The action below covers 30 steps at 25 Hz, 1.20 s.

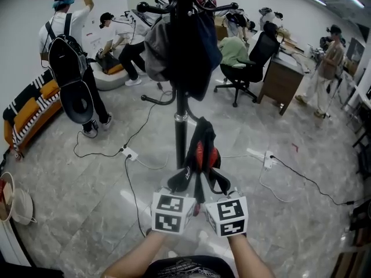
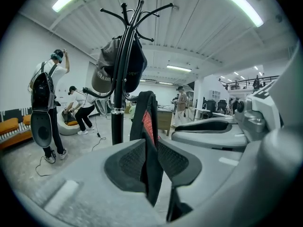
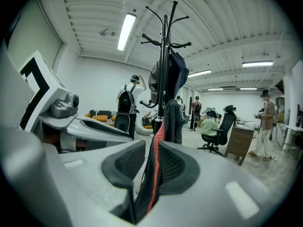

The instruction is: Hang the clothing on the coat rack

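A black garment with a red stripe inside is held up just in front of the coat rack, against its lower pole and well below its hooks. The left tool is clamped tight on one edge of the cloth; in the left gripper view its pads meet with only the fabric pinched between them. The right tool is likewise closed on the garment, nipping a fold beside the red stripe, right next to the left tool. Above the two holds the cloth rises in a limp peak toward the rack.

It looks light and quite soft. It folds over on itself and droops rather than keeping a shape, so it will likely sag wherever it is unsupported and may swing when lifted. The fabric seems thin and perhaps a little slick, so a shallow pinch could slip, and a deeper bite at a seam would probably hold better. Taking it near the collar or a loop, with the two holds spread apart, should open a span that can drop over a hook. The upper rack already carries dark clothes, so a free hook seems the better aim.
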{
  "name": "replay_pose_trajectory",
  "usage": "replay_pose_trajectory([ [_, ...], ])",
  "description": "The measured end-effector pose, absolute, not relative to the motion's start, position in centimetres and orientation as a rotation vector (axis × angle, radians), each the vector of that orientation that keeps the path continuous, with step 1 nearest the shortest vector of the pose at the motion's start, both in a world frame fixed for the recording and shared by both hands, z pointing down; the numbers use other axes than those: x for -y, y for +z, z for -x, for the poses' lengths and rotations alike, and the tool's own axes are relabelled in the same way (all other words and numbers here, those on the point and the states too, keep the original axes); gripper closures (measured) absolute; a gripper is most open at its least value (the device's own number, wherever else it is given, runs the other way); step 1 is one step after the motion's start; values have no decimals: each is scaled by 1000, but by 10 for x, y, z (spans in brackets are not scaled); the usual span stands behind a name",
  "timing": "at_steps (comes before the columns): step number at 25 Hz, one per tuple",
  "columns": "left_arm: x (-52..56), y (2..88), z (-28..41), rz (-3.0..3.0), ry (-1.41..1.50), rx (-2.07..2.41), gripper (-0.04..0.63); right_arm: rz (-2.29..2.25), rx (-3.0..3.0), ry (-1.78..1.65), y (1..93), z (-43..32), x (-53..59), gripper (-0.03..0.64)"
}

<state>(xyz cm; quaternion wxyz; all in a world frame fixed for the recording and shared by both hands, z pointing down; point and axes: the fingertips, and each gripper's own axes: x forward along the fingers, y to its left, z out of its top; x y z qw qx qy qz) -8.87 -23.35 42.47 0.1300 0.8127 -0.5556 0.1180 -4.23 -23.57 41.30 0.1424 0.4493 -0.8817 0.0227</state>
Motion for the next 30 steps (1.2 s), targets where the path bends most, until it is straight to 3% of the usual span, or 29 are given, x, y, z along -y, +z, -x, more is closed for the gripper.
replay_pose_trajectory([
  [10, 205, 424, 89, -2425, 353, 1547, 519, -1365, 2521, 76, 410, 48, 205, 562],
  [16, 193, 425, 87, -2452, 345, 1528, 586, -1392, 2492, 47, 410, 46, 191, 615],
  [30, 181, 420, 77, -2484, 303, 1512, 589, -1414, 2475, 61, 408, 33, 174, 615],
])
